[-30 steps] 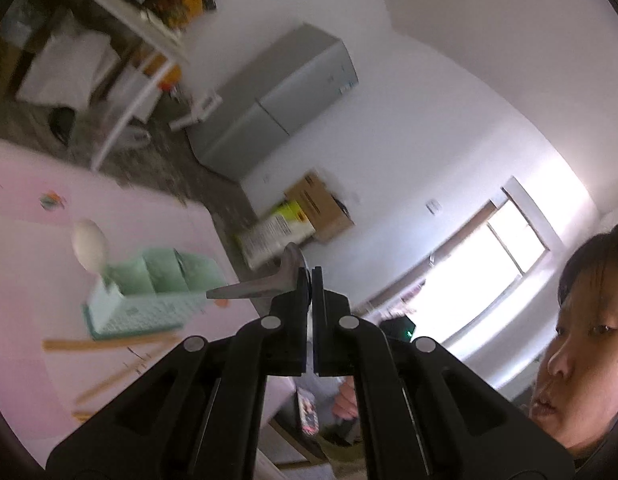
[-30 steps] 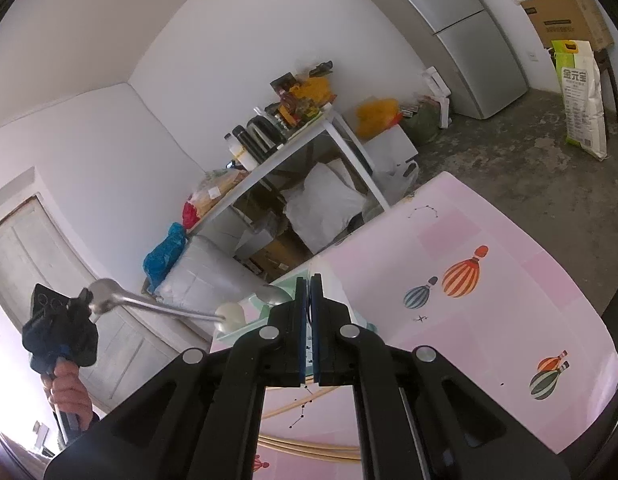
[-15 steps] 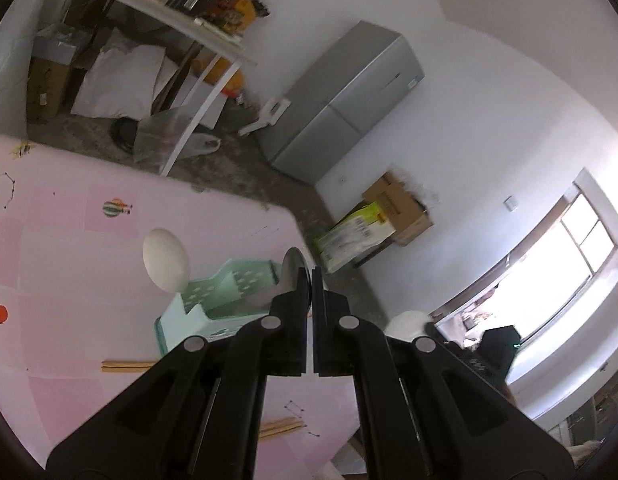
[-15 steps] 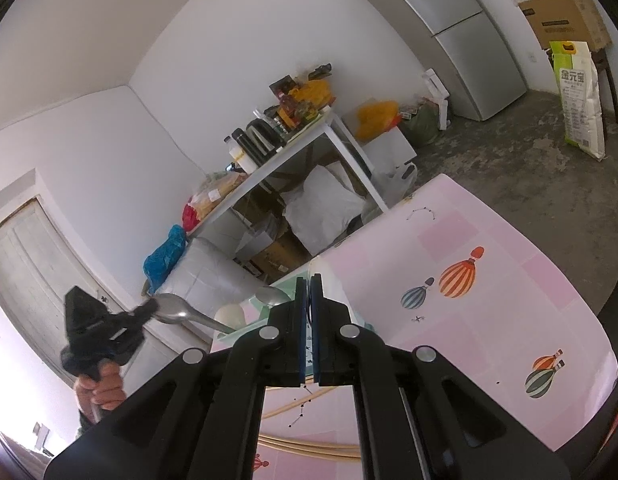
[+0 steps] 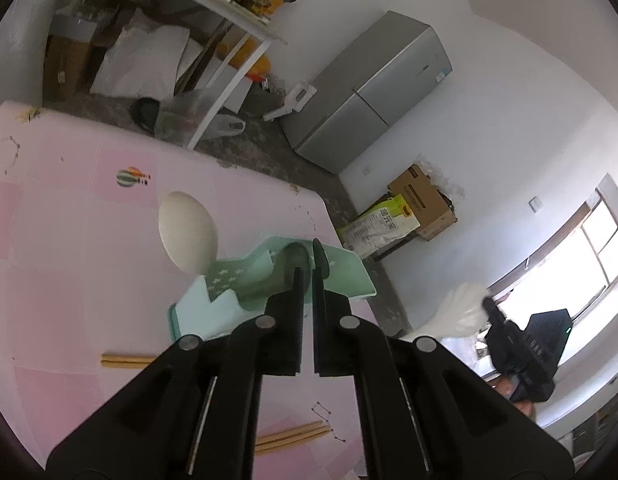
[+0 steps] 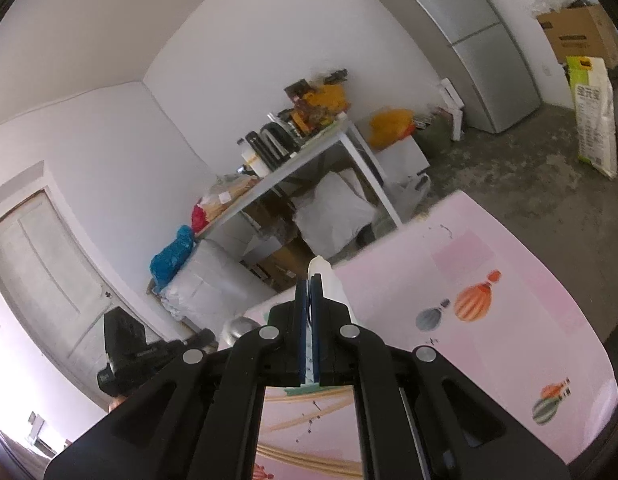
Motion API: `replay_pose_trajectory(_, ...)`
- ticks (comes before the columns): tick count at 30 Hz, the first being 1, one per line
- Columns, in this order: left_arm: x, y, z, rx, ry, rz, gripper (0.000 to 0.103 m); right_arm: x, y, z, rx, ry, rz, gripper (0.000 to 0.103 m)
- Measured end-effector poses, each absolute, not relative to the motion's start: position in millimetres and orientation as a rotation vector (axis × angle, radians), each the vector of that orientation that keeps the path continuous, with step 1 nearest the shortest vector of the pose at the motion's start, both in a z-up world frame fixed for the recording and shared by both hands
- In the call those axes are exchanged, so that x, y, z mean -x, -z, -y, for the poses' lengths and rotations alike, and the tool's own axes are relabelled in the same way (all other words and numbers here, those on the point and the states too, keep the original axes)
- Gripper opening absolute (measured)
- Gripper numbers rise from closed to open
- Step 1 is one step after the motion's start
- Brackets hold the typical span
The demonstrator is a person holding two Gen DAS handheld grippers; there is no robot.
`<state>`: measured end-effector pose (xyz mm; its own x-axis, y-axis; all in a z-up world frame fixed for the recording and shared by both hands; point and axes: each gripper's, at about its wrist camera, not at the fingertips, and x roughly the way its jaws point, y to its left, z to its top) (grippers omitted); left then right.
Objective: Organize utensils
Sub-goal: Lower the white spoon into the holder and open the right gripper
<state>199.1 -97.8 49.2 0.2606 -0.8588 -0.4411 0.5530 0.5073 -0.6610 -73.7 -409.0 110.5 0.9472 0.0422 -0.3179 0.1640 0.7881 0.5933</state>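
My left gripper (image 5: 307, 270) is shut on a metal spoon (image 5: 295, 260), whose bowl hangs over the mint-green utensil holder (image 5: 233, 292) on the pink table (image 5: 81, 240). A white spoon (image 5: 187, 232) stands in the holder's left compartment. My right gripper (image 6: 312, 280) is shut on another white spoon (image 6: 327, 280); it also shows in the left wrist view (image 5: 459, 314), off the table to the right. The left gripper and metal spoon bowl (image 6: 239, 326) show at lower left in the right wrist view.
Wooden chopsticks lie on the table by the holder (image 5: 127, 360) and nearer me (image 5: 293, 438). A cluttered white shelf table (image 6: 309, 156), a grey fridge (image 5: 369, 96) and a cardboard box (image 5: 423, 208) stand beyond the table's far edge.
My left gripper has come closer and lower over the green holder with the metal spoon. My right gripper has tilted up; the holder is now hidden behind its fingers.
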Motion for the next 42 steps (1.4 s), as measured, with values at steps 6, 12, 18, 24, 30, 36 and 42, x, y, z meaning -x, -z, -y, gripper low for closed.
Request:
replay_pose_trajectory(6, -178.0, -61.2, 97.2, 0.252, 0.901, -0.756, 0.027, 45.4, -134.4, 407.0, -0.634, 0.011, -0.274, 0.002)
replay_pose_trajectory(12, -160.4, -66.4, 96.7, 0.094, 0.782, -0.686, 0.050, 7.8, -155.1, 403.4, -0.610, -0.059, -0.219, 0.002)
replay_pose_trajectory(18, -151.6, -63.2, 97.9, -0.028, 0.673, -0.645, 0.073, -27.7, -146.9, 405.5, -0.614, -0.087, -0.226, 0.002)
replay_pose_trajectory(24, -151.9, -50.4, 98.9, -0.101, 0.584, -0.653, 0.085, -51.9, -110.9, 404.3, -0.632, -0.078, -0.294, 0.002)
replay_pose_trajectory(30, -149.3, -33.7, 95.5, -0.111, 0.552, -0.686, 0.088, -61.2, -64.5, 409.9, -0.714, -0.064, -0.374, 0.002)
replay_pose_trajectory(36, -146.2, -20.6, 86.9, -0.097, 0.533, -0.711, 0.089, -59.8, -53.5, 405.2, -0.695, -0.034, -0.412, 0.004)
replay_pose_trajectory(42, -138.9, -12.3, 75.0, -0.088, 0.500, -0.715, 0.092, -50.4, -64.9, 387.0, -0.534, 0.098, -0.463, 0.016)
